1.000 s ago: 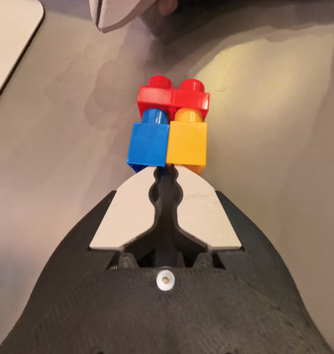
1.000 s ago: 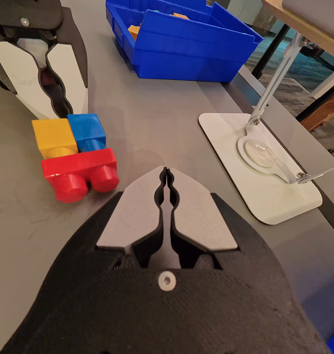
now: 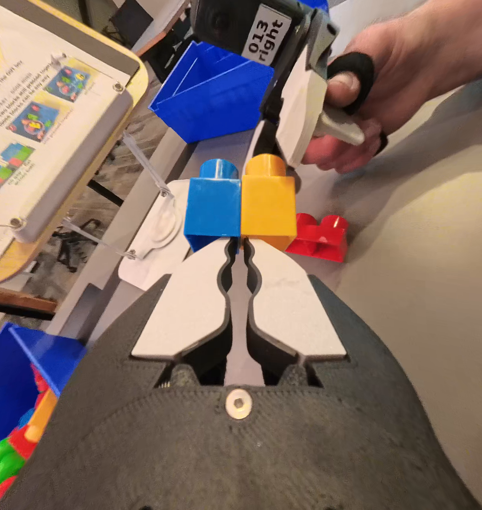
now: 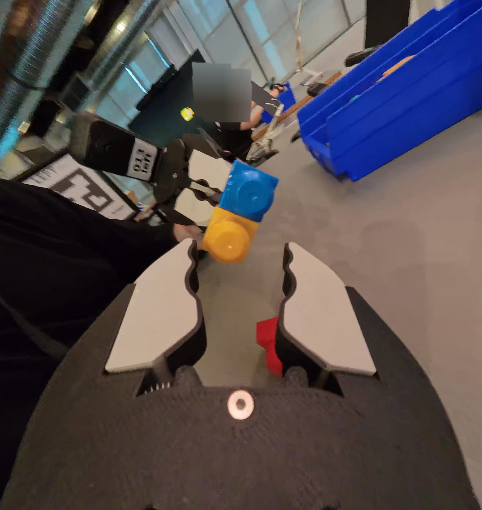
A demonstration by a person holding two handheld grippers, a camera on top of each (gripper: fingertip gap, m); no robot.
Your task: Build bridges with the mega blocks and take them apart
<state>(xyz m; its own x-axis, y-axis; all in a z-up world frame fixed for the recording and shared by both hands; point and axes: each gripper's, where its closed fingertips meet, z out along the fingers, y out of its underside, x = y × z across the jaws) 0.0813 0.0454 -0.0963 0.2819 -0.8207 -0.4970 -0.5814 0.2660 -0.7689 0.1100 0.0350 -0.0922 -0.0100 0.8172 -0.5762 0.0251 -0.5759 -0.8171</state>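
While pinching blocks (image 3: pixel 239 212), hand-held gripper (image 3: pixel 240 242).

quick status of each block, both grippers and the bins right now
blue block: lifted, side by side with the yellow one, stud bare
yellow block: lifted, stud bare
red block: detached, lying on the table
left gripper: nearly shut, pinching the two blocks' adjoining walls
right gripper: open, holding nothing
blue bin: tilted in view, contents unseen
near bin: holds mixed blocks

Glossy smooth plastic blue block (image 3: pixel 212 207), yellow block (image 3: pixel 267 207), red block (image 3: pixel 321 242); matt grey tabletop (image 3: pixel 413 248).
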